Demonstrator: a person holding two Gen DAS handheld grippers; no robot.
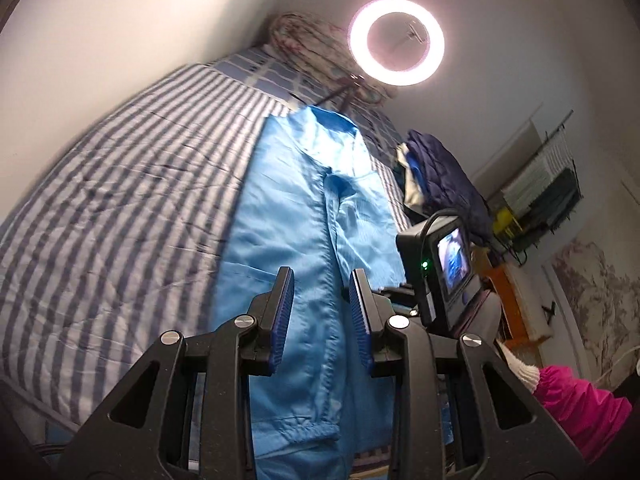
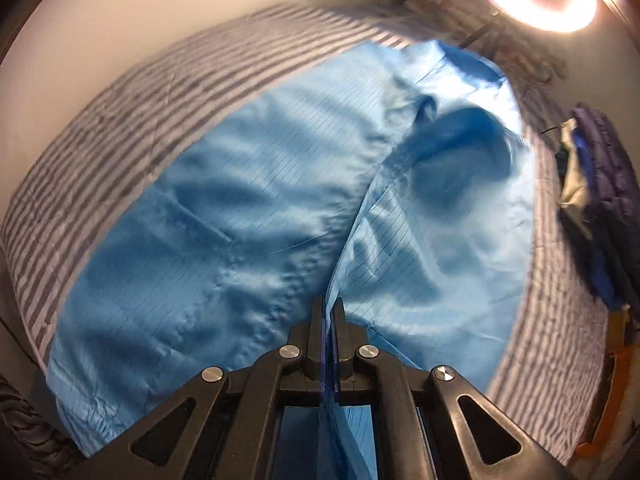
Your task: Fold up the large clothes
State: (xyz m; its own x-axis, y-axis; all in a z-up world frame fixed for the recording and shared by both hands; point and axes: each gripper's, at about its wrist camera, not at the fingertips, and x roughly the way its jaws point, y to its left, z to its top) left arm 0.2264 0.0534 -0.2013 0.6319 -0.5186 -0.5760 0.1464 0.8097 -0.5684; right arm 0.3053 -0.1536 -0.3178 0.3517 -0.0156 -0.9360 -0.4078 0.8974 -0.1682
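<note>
Slippery light-blue shiny fabric garment lies lengthwise on striped blue-white bed sheet, one edge lifted. Risk: thin cloth could slide out of right gripper, which is clamped on that edge, & the fold goes skewed. Left gripper is wide apart w/ nothing held, above the garment.

Left gripper: black angular linkage arms with triangular cutouts, round silver screw heads at pivots, ribbed blue pads lining fingers. Right gripper: same black frame, silver screws, blue pad edges. Right of left gripper: magenta sleeve, white knit cuff.
</note>
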